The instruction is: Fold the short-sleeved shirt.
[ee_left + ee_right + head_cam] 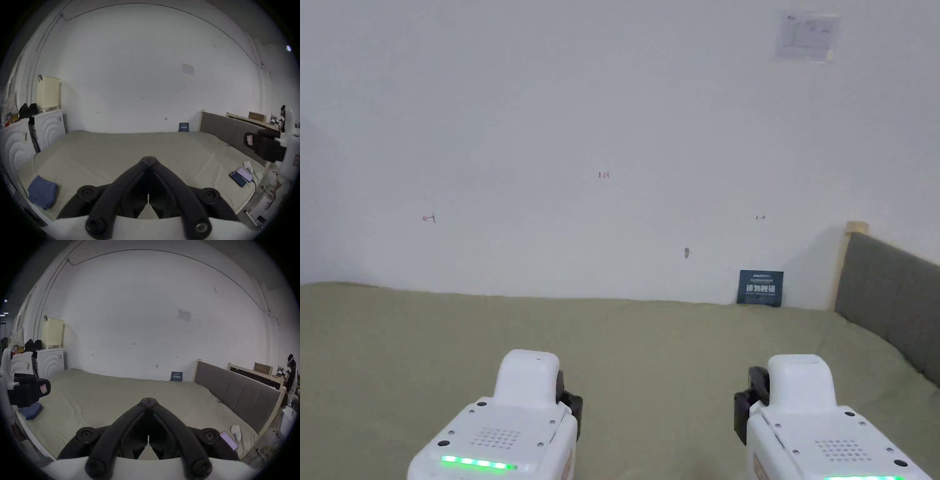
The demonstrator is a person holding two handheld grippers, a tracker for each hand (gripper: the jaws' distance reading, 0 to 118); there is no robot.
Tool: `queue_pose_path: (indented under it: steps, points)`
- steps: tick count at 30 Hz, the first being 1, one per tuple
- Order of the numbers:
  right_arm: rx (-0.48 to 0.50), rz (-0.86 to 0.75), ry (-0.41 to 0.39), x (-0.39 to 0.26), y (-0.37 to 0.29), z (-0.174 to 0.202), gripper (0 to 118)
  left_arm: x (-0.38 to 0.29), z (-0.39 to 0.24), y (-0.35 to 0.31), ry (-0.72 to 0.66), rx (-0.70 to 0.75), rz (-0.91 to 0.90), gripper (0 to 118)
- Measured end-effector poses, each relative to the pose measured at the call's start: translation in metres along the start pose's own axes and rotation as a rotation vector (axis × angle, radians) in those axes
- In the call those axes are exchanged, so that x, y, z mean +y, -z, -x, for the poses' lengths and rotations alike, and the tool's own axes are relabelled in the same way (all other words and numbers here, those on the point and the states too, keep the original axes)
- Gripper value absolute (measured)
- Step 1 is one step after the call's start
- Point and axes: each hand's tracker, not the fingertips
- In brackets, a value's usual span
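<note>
- Left gripper (149,157): held level above the bed (113,151), pointing at the white wall (129,65). Jaws clenched tip to tip, nothing between them, touching nothing.
- Right gripper (149,398): held level beside the left one, same heading. Jaws likewise closed and empty, clear of the bed.
- In the head view, both white housings sit side by side over the bed's near part, each with a lit green strip.
- Bed: flat, covered in a smooth olive sheet with faint creases; padded grey headboard (235,391) along its right side.
- Blue shirt (42,191): soft fabric, folded into a compact rectangle, lying at the bed's near left corner, well apart from both grippers.
- Two phones (241,176) and a white sock (249,166) lie at the bed's near right edge.
</note>
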Motion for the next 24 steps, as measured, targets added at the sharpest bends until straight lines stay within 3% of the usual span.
queue_pose_path:
  steps: [4, 7, 8, 9, 10, 11, 13, 19, 24]
  points:
    - [-0.015, -0.019, -0.018, 0.0, -0.005, -0.003, 1, 0.008, 0.0, -0.008, 0.001, 0.027, -0.026, 0]
    - [-0.091, -0.089, -0.074, 0.005, -0.012, -0.002, 5, 0.018, 0.006, -0.017, 0.0, 0.016, -0.066, 1]
    - [-0.162, -0.132, -0.113, 0.006, -0.016, -0.001, 39, 0.021, 0.007, -0.023, 0.011, 0.058, -0.097, 29]
    - [-0.174, -0.135, -0.1, 0.009, -0.014, 0.001, 75, 0.023, 0.008, -0.026, 0.01, 0.092, -0.15, 75]
    - [-0.162, -0.113, -0.085, 0.012, -0.014, -0.001, 101, 0.024, 0.01, -0.027, -0.002, 0.107, -0.155, 118]
    - [-0.157, -0.128, -0.069, 0.012, -0.015, -0.003, 111, 0.022, 0.008, -0.027, -0.018, 0.062, -0.246, 116]
    - [-0.149, -0.183, -0.043, 0.017, -0.023, -0.005, 111, 0.024, 0.011, -0.025, -0.051, 0.072, -0.228, 118]
    - [-0.129, -0.191, -0.088, 0.024, -0.033, -0.004, 111, 0.036, 0.013, -0.045, -0.042, 0.096, -0.207, 118]
    - [-0.124, -0.182, -0.059, 0.026, -0.034, -0.008, 111, 0.033, 0.013, -0.038, -0.049, 0.086, -0.176, 118]
